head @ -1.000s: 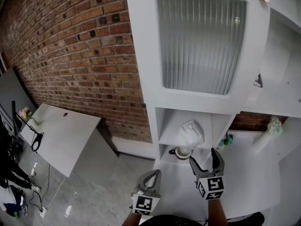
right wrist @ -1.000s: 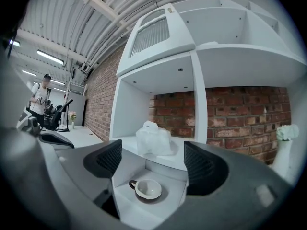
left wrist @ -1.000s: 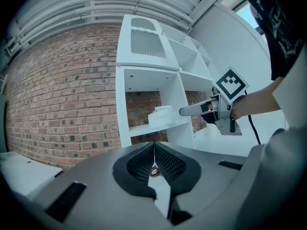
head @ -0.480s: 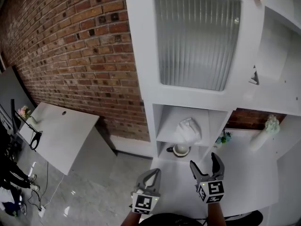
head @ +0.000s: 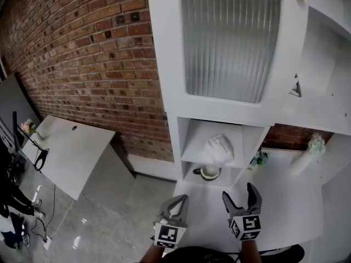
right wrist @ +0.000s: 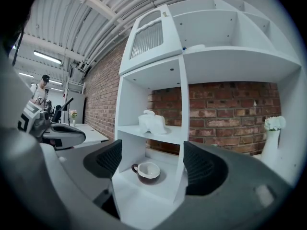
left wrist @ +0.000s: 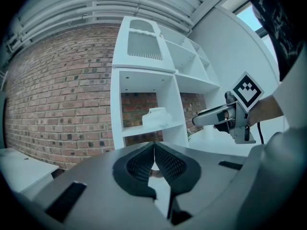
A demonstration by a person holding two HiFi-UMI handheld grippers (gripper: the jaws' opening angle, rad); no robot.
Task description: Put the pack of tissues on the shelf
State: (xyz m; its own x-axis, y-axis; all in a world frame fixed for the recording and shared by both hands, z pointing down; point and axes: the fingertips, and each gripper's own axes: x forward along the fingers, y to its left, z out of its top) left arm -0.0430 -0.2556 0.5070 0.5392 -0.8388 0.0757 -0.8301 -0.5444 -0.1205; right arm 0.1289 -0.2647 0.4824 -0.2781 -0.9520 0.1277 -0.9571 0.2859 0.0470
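The white pack of tissues [head: 218, 148] [right wrist: 153, 122] [left wrist: 154, 115] lies on the middle shelf [head: 192, 159] of a white cabinet, apart from both grippers. My right gripper [head: 241, 203] [right wrist: 151, 164] hangs in front of the shelf unit, below the pack, its jaws open and empty. My left gripper [head: 175, 212] [left wrist: 154, 163] is lower and to the left, jaws shut with nothing between them.
A dark cup [head: 208, 172] [right wrist: 147, 171] sits on the compartment below the tissues. A ribbed glass cabinet door [head: 230, 43] is above. A white vase with flowers [head: 308, 153] [right wrist: 271, 138] stands at right. A brick wall [head: 93, 64] and a white desk [head: 68, 152] are at left.
The view has shifted slightly, so the shelf sits a little higher in the picture. Both grippers hold almost the same places, the right one slightly lower. The tissues stay on the shelf.
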